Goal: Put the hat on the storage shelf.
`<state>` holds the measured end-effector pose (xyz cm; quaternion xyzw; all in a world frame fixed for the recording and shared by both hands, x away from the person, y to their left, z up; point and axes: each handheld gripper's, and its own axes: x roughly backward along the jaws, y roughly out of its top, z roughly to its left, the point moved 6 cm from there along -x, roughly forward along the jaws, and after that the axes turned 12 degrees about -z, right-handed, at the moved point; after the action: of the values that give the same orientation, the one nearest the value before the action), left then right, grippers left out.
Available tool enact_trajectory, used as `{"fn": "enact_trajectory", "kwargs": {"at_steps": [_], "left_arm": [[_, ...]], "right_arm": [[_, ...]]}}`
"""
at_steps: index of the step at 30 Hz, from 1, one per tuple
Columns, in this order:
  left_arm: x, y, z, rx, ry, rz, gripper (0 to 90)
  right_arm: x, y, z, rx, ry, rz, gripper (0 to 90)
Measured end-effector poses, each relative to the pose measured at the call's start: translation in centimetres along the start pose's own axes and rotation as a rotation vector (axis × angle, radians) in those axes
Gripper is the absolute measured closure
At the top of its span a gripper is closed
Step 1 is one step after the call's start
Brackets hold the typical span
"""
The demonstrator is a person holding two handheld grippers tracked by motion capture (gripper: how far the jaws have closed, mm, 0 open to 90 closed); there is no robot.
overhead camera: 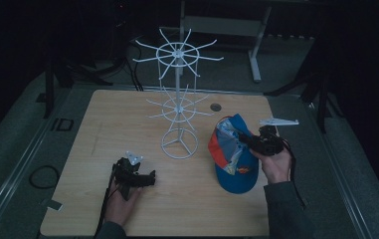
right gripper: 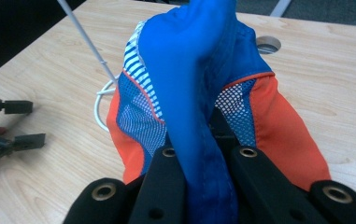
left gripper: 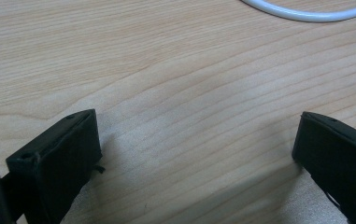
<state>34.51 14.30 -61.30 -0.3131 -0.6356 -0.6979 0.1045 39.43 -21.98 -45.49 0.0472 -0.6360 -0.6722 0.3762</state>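
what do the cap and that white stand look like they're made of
Cap: soft woven fabric, matte, with open mesh panels; it folds and bunches where the right claw pinches it. Stand: probably thin metal wire coated glossy white, judging by its slim rigid spokes and ring base, though plastic can't be ruled out.

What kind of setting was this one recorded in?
Probably a lab or workshop recording bay, not a home: a light wooden table stands on grey carpet amid dark surroundings, with black cables and stand legs behind. A white wire display rack stands on it as a prop.
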Motion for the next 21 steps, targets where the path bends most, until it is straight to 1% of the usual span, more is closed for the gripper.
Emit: {"fn": "enact_trajectory", "kwargs": {"at_steps": [2, 6, 10, 13, 17, 21], "left_arm": [[0.0, 0.0, 0.0, 0.0, 0.0, 0.0, 1.4], [0.0, 0.0, 0.0, 0.0, 0.0, 0.0, 1.4], [0.0, 0.0, 0.0, 0.002, -0.001, 0.001, 1.4], [0.0, 0.0, 0.0, 0.002, -0.001, 0.001, 1.4], [0.0, 0.0, 0.0, 0.002, -0.001, 0.001, 1.4], [0.0, 0.0, 0.0, 0.002, -0.001, 0.0, 1.4]], "right_arm": [[0.3, 0.1, 0.3, 0.009, 0.007, -0.005, 87.6], [0.8, 0.4, 0.9, 0.009, 0.037, -0.016, 87.6], [1.4, 0.7, 1.3, 0.018, 0.045, -0.023, 87.6], [1.9, 0.9, 1.3, 0.028, 0.049, -0.029, 87.6], [2.4, 1.0, 1.2, 0.014, 0.063, -0.041, 87.6], [2.8, 1.1, 1.3, 0.013, 0.068, -0.048, 87.5]]}}
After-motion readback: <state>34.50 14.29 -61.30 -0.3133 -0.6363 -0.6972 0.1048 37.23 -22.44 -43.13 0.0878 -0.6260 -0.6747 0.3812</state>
